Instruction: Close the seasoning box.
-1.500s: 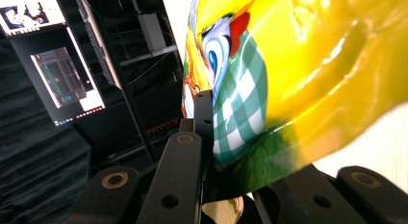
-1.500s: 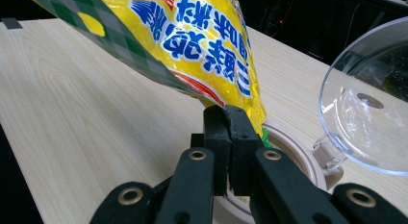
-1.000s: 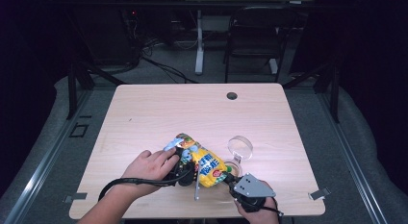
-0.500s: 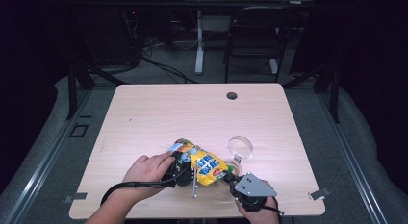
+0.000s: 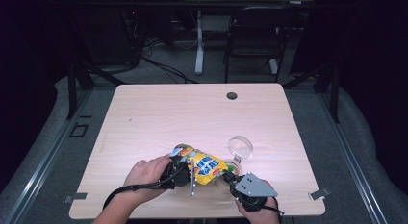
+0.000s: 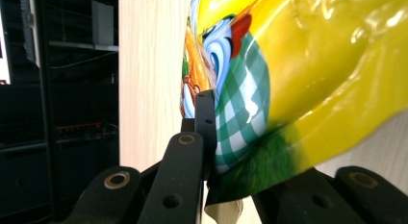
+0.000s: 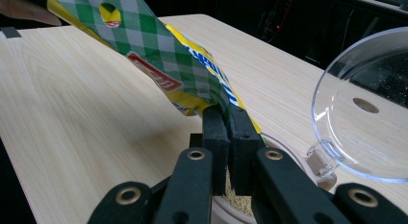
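Yellow snack bag (image 5: pixel 204 167) with green check end, held off the bench (image 5: pixel 159 118) near its front edge, stretched between both tools. Left hand-held gripper (image 5: pixel 179 172) clamps one end: in the left gripper view its jaws are pinched on the bag's (image 6: pixel 298 80) green-checked corner. Right hand-held gripper (image 5: pixel 234 181) pinches the other end; in the right gripper view the jaws stand nearly together with the bag's (image 7: pixel 163 65) edge caught between them, bag rising up and away to the left, a hang hole showing near its top.

Just under the right jaws, a round container (image 7: pixel 288 152) with pale grainy contents, probably grain or crumbs, too little of it visible to be sure. Clear hinged lid (image 7: pixel 365 108) stands open beside it, tilted upright; from the high view the lid (image 5: pixel 239 147) sits just beyond the bag's right end.

Person's left hand (image 5: pixel 144 172) wraps the left tool, cable trailing toward the front edge. Small dark hole (image 5: pixel 232 95) at the bench's far side, well apart
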Available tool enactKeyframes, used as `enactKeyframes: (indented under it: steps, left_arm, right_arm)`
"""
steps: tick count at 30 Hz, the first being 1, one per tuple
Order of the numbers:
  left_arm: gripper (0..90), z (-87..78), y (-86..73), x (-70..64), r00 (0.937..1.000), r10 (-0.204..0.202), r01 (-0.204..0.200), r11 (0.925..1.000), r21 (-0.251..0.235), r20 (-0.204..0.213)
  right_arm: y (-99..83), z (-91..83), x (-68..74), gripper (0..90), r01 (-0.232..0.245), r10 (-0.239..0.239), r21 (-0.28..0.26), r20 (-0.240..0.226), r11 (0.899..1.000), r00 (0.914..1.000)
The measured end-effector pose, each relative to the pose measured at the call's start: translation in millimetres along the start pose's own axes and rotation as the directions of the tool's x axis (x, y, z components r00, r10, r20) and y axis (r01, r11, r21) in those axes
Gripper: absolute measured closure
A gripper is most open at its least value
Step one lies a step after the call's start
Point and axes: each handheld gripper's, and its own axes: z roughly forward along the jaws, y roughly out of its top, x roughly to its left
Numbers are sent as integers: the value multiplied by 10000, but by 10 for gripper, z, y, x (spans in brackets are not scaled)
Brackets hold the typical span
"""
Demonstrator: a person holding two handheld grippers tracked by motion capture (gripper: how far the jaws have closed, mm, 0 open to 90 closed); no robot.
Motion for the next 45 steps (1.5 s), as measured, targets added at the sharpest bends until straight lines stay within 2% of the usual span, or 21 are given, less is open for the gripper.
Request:
enactKeyframes:
  steps: [9, 10, 15, 23, 26, 31, 35, 39, 45]
  left_arm:
    - [863, 17, -33, -22, 9988, -349, 350, 9994, -12, 329]
    - [863, 26, -38, -37, 9977, -573, 578, 9982, -125, 361]
    - [866, 50, -46, -65, 9968, -650, 657, 9977, -142, 455]
    - [869, 88, -88, -90, 9897, -1167, 1196, 9923, -309, 833]
    - [871, 96, -97, -91, 9882, -1222, 1251, 9918, -258, 920]
    - [875, 124, -124, -100, 9788, -1628, 1696, 9844, -462, 1241]
    - [877, 148, -152, -95, 9679, -1953, 2066, 9767, -583, 1579]
    - [877, 167, -173, -98, 9603, -2139, 2285, 9713, -655, 1789]
    - [877, 208, -220, -116, 9409, -2633, 2862, 9544, -844, 2131]
  right_arm:
    - [-1, -8, 1, 850, 7, -6, -76, 27, 10000, 10000]
    - [-2, -7, 1, 846, -15, 16, -104, 29, 9999, 10000]
    - [-11, -11, -13, 805, -104, 105, -166, 24, 9998, 9999]
    - [-27, -8, -35, 693, -312, 309, -253, -126, 9992, 9994]
    - [-33, -4, -33, 676, -279, 276, -213, -135, 9994, 9995]
    - [-39, -8, -39, 660, -319, 316, -210, -126, 9993, 9994]
    - [-44, -7, -44, 658, -338, 336, -221, -126, 9992, 9994]
    - [-50, -8, -44, 648, -386, 383, -287, -107, 9988, 9992]
    - [-53, -21, -53, 637, -384, 383, -299, -36, 9988, 9993]
